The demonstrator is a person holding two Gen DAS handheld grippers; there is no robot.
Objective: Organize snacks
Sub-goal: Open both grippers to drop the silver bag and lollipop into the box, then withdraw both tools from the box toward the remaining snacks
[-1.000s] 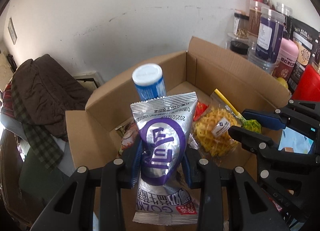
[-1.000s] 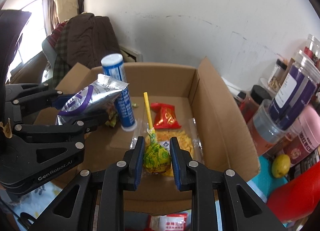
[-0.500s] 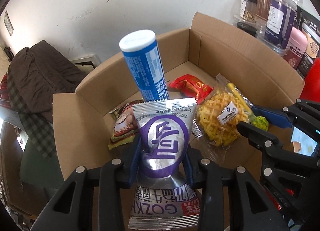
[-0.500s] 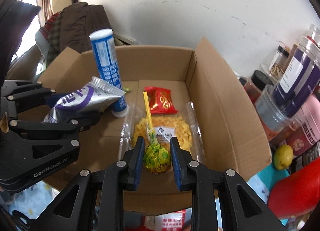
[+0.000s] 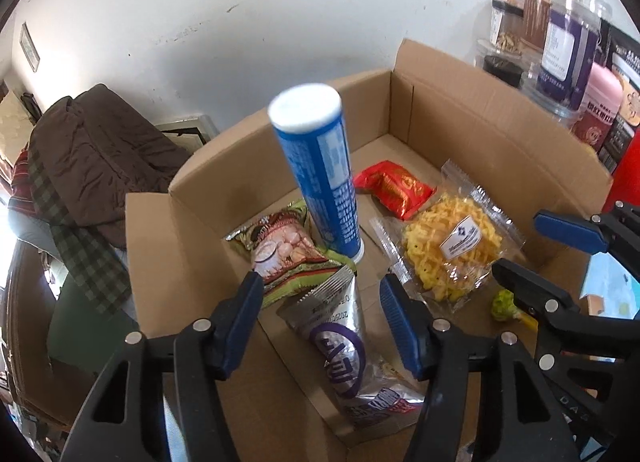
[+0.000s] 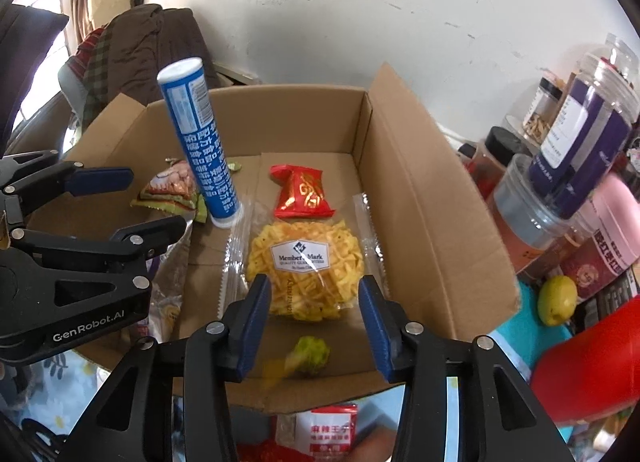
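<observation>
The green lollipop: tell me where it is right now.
The green lollipop lies loose on the cardboard box floor by the near wall, just below the open right gripper, in front of the yellow waffle pack.

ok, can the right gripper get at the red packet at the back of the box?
Probably yes: right gripper is open and red packet lies uncovered; it must pass over the yellow snack bag.
</observation>
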